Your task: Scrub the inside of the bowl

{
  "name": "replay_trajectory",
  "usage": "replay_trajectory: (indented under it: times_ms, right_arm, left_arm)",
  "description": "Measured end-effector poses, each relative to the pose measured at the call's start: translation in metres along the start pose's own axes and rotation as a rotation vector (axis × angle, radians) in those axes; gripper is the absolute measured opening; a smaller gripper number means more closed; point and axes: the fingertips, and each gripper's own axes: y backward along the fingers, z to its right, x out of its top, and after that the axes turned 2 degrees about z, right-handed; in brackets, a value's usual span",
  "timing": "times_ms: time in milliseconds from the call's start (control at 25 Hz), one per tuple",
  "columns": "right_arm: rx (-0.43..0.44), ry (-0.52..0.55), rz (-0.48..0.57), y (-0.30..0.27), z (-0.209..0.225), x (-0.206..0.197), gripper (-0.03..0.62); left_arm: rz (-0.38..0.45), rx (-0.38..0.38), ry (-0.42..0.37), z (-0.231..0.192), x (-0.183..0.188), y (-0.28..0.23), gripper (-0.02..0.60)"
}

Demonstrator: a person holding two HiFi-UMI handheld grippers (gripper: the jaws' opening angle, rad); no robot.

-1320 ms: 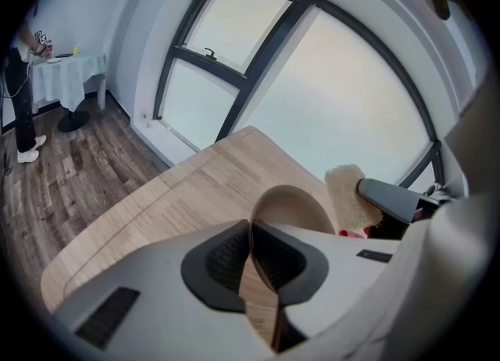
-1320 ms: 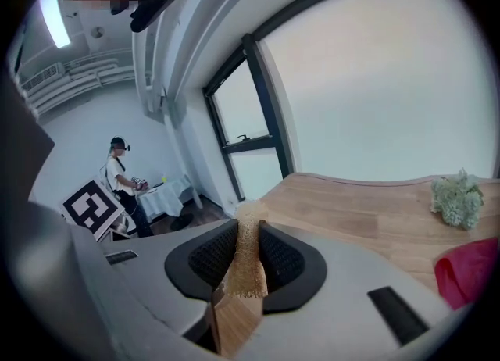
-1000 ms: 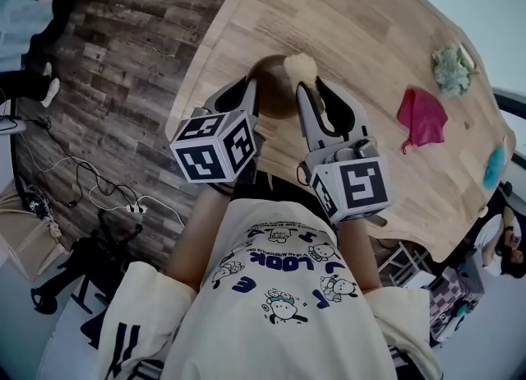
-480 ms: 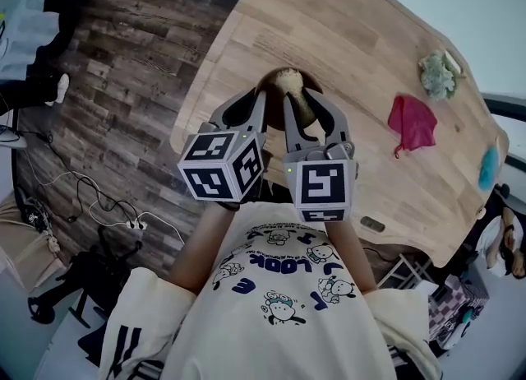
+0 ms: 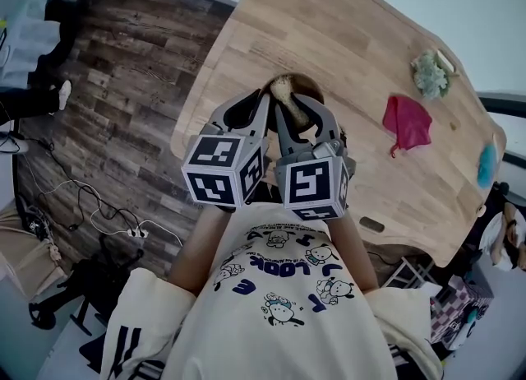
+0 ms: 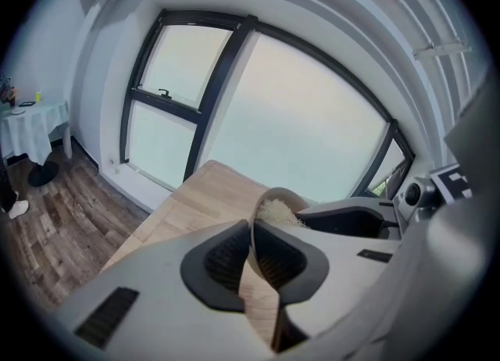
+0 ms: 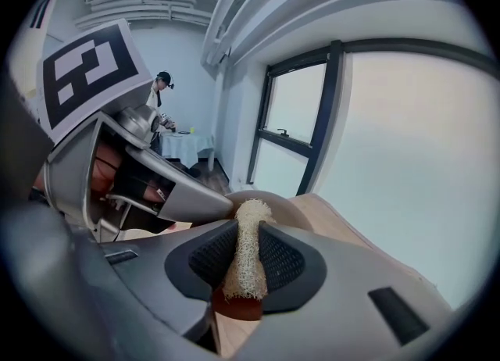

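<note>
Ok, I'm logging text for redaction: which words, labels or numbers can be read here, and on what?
"LOOK": printed on the person's shirt, upside down in the head view.
Smaller print around it: too small to read.
Cubes on the left gripper and right gripper: square patterns only, no words.

Two grey grippers (image 6: 251, 242) (image 7: 248, 250), one round brown bowl (image 5: 316, 89) and one tan fibrous scrubber (image 5: 283, 86) show. Beyond lie one red cloth (image 5: 407, 123), one crumpled green rag (image 5: 430, 74) and one blue object (image 5: 488, 164).
</note>
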Motion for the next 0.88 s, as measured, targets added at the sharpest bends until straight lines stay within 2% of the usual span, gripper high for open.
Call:
replay_trajectory:
  times_ms: [240,720,880]
  right_arm:
    - [0.072,0.060,-0.020,0.001,-0.011,-0.007,0.080]
    - [0.258,0.280,-0.071,0.006,-0.031,-0.029,0.078]
    - [0.286,0.313,-0.078,0.007,-0.036,-0.032,0.078]
  left_arm:
    - [-0.007,-0.001,-0.065,0.006,0.001,0.002,0.051]
    - [-0.090,-0.050,-0.135,0.006,-0.012,-0.001,0.049]
    - [-0.096,-0.065,-0.102,0.004,-0.011,-0.004,0.049]
